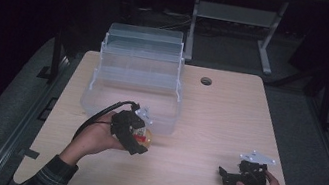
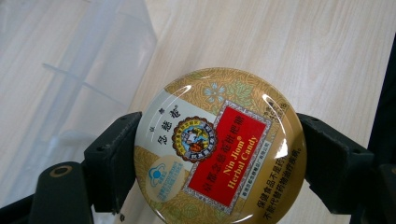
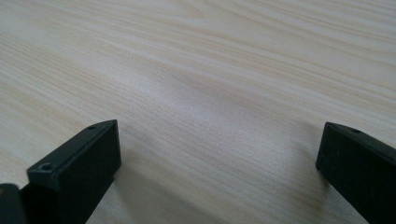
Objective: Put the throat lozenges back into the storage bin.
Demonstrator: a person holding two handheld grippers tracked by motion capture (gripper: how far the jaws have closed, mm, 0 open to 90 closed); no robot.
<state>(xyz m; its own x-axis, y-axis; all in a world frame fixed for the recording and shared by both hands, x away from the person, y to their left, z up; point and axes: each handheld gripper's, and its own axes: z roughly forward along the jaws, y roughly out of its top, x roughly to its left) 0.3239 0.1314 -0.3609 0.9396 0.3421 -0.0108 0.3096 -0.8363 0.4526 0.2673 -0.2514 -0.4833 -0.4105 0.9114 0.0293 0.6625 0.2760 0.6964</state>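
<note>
- Left tongs (image 2: 219,163) were clamped on the candy tin (image 2: 219,147), one jaw on each side of its rim, printed lid facing the camera.
- In the high view the tin (image 1: 145,137) sat left of centre in the frame, just in front of the clear plastic box (image 1: 137,75), near its front wall. Couldn't tell whether it was lifted or touching the table (image 1: 219,117).
- Rim grip looked deliberate: round flat tin, so opposite edges are the only solid hold. My guess was the open box was the destination.
- Right tongs (image 3: 219,172) were apart, nothing between the jaws, just bare wood. In the high view they (image 1: 227,175) sat lower right, low by the table, likely parked out of the way.
- Hidden: tin's bottom edge cut off by the frame in the left gripper view; its underside was out of sight.
- Box was see-through, so its walls and contents were hard to make out; the room behind the table was dark.
</note>
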